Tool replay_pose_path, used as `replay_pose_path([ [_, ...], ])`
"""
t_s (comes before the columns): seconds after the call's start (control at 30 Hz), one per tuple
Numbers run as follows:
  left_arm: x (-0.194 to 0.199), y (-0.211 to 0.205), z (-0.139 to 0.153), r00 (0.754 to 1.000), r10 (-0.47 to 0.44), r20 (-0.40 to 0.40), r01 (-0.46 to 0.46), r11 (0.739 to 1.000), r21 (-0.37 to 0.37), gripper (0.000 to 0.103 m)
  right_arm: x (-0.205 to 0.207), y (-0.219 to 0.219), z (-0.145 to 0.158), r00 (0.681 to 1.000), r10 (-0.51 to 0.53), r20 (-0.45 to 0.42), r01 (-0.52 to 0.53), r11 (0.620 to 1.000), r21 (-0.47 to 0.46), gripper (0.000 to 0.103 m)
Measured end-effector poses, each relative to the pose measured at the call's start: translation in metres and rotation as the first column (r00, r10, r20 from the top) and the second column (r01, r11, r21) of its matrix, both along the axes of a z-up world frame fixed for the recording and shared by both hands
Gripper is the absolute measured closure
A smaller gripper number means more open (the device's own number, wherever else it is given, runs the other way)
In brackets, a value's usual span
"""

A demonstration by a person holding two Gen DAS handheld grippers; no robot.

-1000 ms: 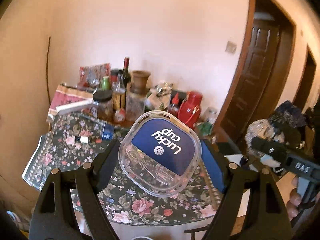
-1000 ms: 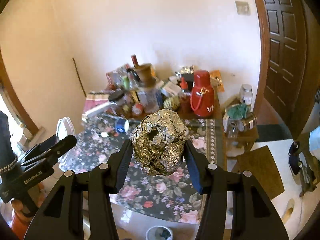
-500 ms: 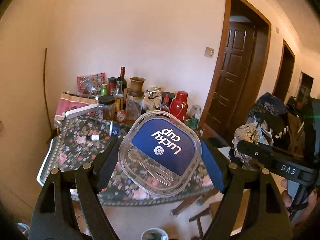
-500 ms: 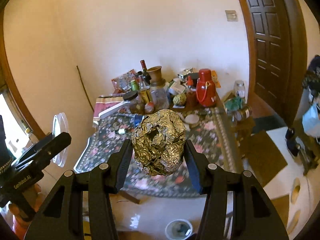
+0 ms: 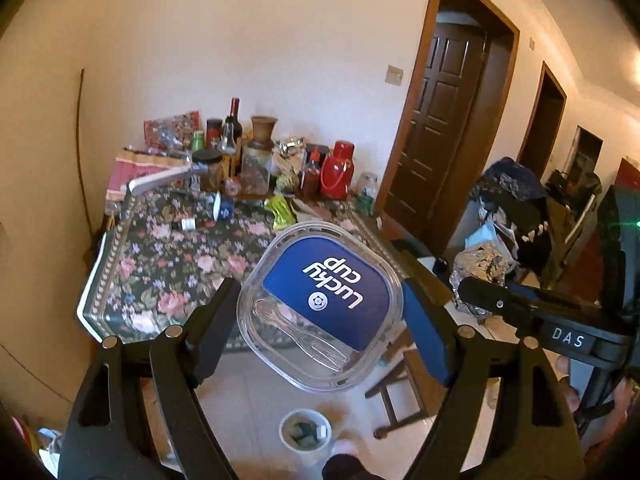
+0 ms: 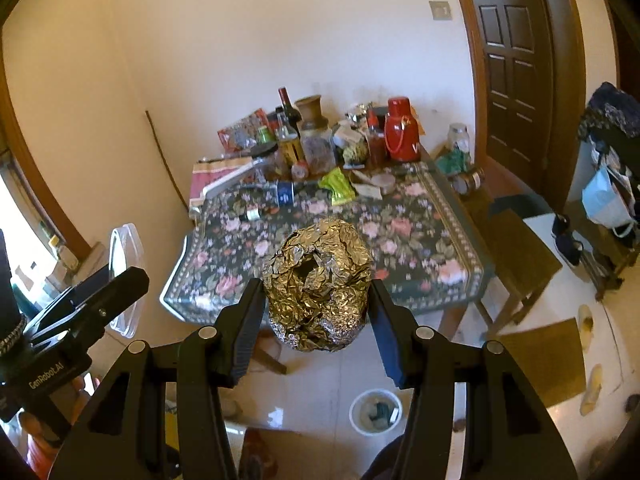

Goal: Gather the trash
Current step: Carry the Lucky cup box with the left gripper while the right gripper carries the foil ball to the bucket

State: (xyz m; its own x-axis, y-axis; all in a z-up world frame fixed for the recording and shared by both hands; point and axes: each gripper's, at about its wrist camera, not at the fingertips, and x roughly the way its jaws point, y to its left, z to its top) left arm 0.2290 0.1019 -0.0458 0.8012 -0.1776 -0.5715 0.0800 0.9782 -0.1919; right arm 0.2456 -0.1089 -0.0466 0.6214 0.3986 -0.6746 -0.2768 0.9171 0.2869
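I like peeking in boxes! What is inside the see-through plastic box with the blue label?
Inside the clear plastic box with the blue "Lucky cup" label lies a clear plastic fork and spoon. The blue label covers the rest, so anything beneath it stays hidden.

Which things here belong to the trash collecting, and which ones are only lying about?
Belong to the job:
- clear plastic lid, clamped in the left gripper
- foil ball, clamped in the right gripper
- white bin on the floor below
- green wrapper on the table, likely

Lying about:
- red jug
- wine bottle
- brown door
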Motion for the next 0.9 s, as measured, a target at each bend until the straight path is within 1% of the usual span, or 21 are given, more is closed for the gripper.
replay_pose_path([
  [0.07,-0.002,-0.001,-0.006,1.000,0.000,-0.015,0.000,1.000,-0.003,0.023,-0.003,0.002,-0.003,1.000,0.004,-0.014,-0.004,1.000,-0.008,0.054],
  [0.23,0.004,-0.009,-0.033,0.995,0.018,-0.098,-0.019,1.000,-0.009,0.023,-0.003,0.003,-0.020,0.998,0.034,-0.057,-0.035,0.999,-0.020,0.054],
  [0.37,0.014,-0.016,-0.063,0.984,0.036,-0.176,-0.036,0.999,0.000,0.023,0.007,0.002,-0.046,0.992,0.064,-0.106,-0.067,0.997,-0.024,0.054],
  [0.43,0.019,-0.020,-0.079,0.976,0.046,-0.213,-0.046,0.999,0.004,0.023,0.016,0.000,-0.065,0.986,0.081,-0.143,-0.084,0.996,-0.018,0.054],
  [0.5,0.027,-0.026,-0.102,0.965,0.060,-0.257,-0.060,0.998,0.009,0.023,0.021,-0.003,-0.081,0.982,0.093,-0.167,-0.098,0.995,-0.022,0.054],
  [0.6,0.036,-0.031,-0.130,0.952,0.075,-0.297,-0.071,0.997,0.022,0.023,0.035,-0.008,-0.115,0.968,0.114,-0.223,-0.122,0.992,-0.021,0.054],
  [0.73,0.051,-0.040,-0.183,0.929,0.087,-0.361,-0.081,0.996,0.031,0.023,0.052,-0.015,-0.160,0.949,0.131,-0.285,-0.147,0.989,-0.034,0.054],
  [0.87,0.061,-0.042,-0.237,0.905,0.099,-0.415,-0.102,0.995,0.015,0.023,0.062,-0.018,-0.217,0.926,0.156,-0.344,-0.191,0.979,-0.071,0.054],
  [0.9,0.063,-0.041,-0.255,0.896,0.107,-0.431,-0.113,0.994,0.011,0.023,0.063,-0.018,-0.231,0.920,0.162,-0.357,-0.203,0.976,-0.080,0.054],
])
